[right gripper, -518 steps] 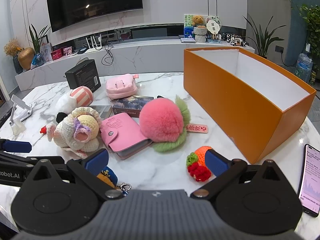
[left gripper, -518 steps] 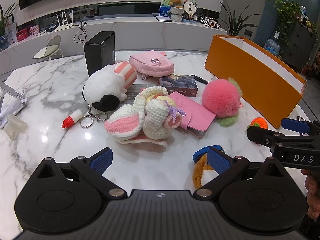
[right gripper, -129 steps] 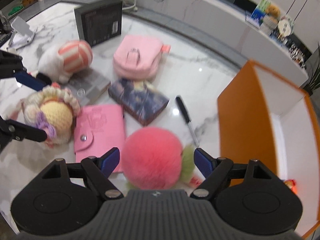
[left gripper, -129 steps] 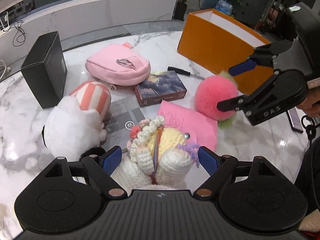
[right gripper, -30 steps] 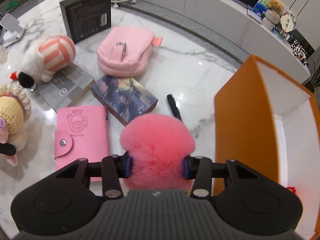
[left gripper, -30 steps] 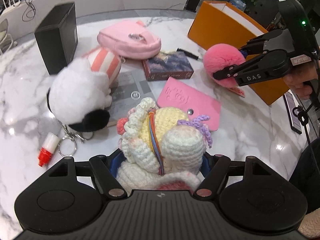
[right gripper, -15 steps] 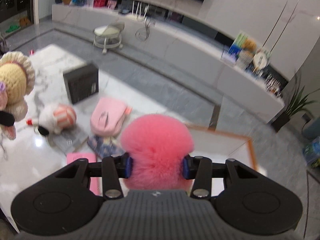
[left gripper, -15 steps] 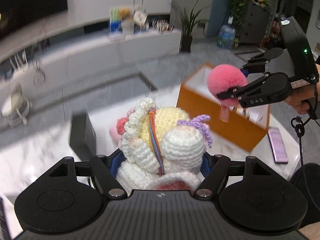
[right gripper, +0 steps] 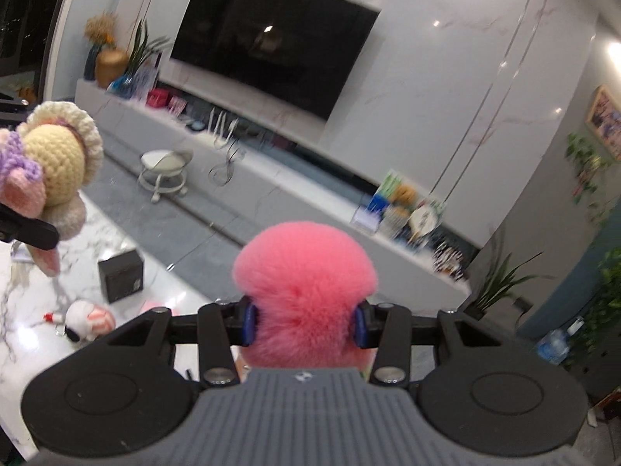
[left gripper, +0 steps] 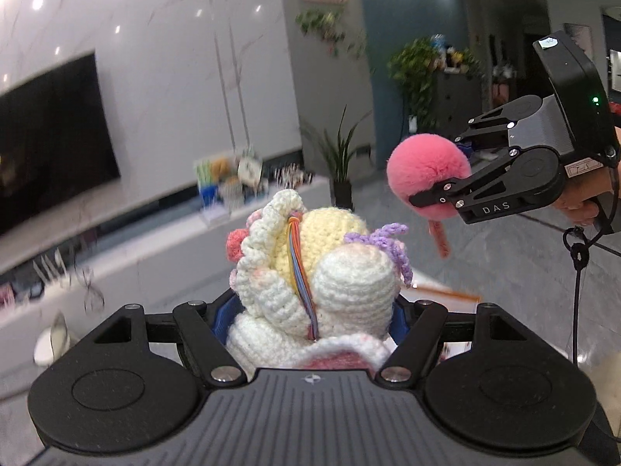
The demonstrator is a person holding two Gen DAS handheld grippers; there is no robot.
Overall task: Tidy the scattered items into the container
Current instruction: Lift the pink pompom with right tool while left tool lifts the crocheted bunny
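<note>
- Left wrist view: the left gripper [left gripper: 310, 320] fills the bottom of the picture, its blue-padded fingers [left gripper: 223, 316] pressed into both sides of a crocheted doll [left gripper: 316, 272]. The doll is cream and pale yellow, with a purple yarn tuft and a rainbow strand down its middle, and it is lifted in the air.
- At about two o'clock from the doll, the right gripper [left gripper: 431, 190] reaches in from the right edge, held by a person's hand [left gripper: 580, 202]. Its black fingers clamp a fluffy pink pompom [left gripper: 427, 176], from which a small pink tag hangs.
- Just right of the doll, at about four o'clock, a thin blurred strip of orange box [left gripper: 446, 291] shows low down. The pompom hangs well above that strip.
- The background is blurred: a dark television [left gripper: 50, 136] at nine o'clock, and a leafy plant [left gripper: 337, 151] at twelve.
- Right wrist view: the right gripper [right gripper: 306, 324] is closed on the pink pompom [right gripper: 304, 291], which sits dead centre between the blue pads.
- At nine o'clock, the crocheted doll [right gripper: 54, 167] is held up at the left edge by a black finger of the left gripper [right gripper: 27, 229].
- Low at eight o'clock, the marble table [right gripper: 35, 310] carries a black box [right gripper: 120, 275] and a white plush with a striped pink part [right gripper: 87, 320].
- A wall television [right gripper: 271, 42] spans the top, at twelve o'clock.
</note>
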